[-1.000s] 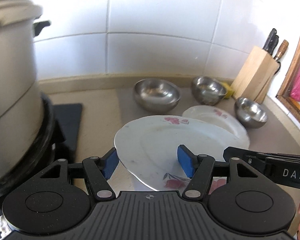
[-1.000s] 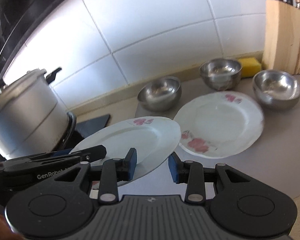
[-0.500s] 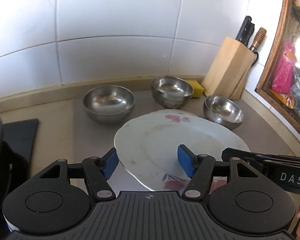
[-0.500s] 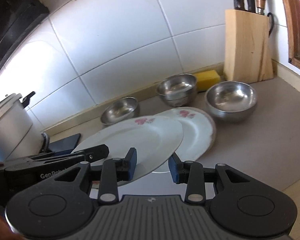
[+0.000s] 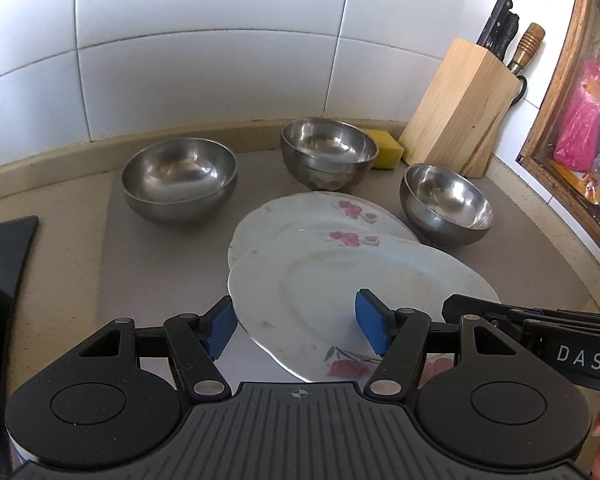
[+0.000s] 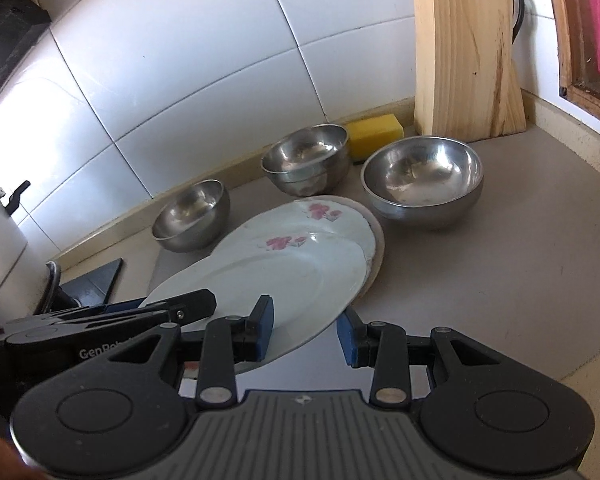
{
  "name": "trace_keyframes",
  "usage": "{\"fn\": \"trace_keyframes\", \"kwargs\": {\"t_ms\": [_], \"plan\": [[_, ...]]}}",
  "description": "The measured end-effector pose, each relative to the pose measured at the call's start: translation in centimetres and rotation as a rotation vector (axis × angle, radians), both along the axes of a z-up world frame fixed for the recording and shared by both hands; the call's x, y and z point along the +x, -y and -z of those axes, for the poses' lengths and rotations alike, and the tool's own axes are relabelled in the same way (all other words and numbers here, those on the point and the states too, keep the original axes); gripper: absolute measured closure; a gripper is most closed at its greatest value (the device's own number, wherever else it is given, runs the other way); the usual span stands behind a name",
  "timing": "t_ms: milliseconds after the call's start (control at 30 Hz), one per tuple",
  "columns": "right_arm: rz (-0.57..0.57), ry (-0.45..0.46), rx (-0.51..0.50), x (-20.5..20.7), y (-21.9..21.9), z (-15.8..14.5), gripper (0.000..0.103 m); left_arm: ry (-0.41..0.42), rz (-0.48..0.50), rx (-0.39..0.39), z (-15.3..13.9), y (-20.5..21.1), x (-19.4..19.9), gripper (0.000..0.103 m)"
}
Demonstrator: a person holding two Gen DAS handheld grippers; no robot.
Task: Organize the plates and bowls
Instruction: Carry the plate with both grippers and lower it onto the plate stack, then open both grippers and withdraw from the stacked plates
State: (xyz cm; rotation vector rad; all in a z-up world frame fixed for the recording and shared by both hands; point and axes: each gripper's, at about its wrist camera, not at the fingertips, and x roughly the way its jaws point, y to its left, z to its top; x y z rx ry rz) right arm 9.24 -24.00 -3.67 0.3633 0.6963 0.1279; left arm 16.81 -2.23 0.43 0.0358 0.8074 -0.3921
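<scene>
A white flowered plate (image 5: 340, 280) (image 6: 284, 280) is held tilted between both grippers, over a second flowered plate (image 5: 300, 212) (image 6: 340, 216) lying on the grey mat. My left gripper (image 5: 296, 328) grips the held plate's left rim, one blue pad above and one below. My right gripper (image 6: 306, 330) grips its right rim the same way. Steel bowls stand behind: one at the left (image 5: 179, 180) (image 6: 192, 216), a stacked pair in the middle (image 5: 328, 152) (image 6: 306, 164), one at the right (image 5: 446, 204) (image 6: 422, 178).
A wooden knife block (image 5: 460, 104) (image 6: 466, 56) stands at the back right beside a yellow sponge (image 5: 384, 148) (image 6: 374, 132). A pot (image 6: 0, 236) and black stove edge (image 5: 4, 248) are at the left. A tiled wall runs behind.
Both grippers carried the plate rightward, away from the pot. It now hangs partly over the second plate, lower and closer to it.
</scene>
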Motion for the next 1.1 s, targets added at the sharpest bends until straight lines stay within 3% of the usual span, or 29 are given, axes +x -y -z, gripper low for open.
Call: {"fn": "trace_keyframes", "kwargs": {"t_ms": [467, 900, 1100], "plan": [[-0.043, -0.042, -0.033, 2.7, 1.0, 1.9, 0.087, -0.043, -0.040, 0.014, 2.1, 1.5, 2.2, 0.038], [-0.049, -0.041, -0.076, 5.8, 1.4, 2.9, 0.086, -0.022, -0.057, 0.041, 3.0, 2.9, 4.3, 0.036], [-0.051, -0.019, -0.182, 5.8, 0.7, 2.4, 0.085, -0.023, -0.086, 0.058, 3.0, 2.7, 4.6, 0.036]]}}
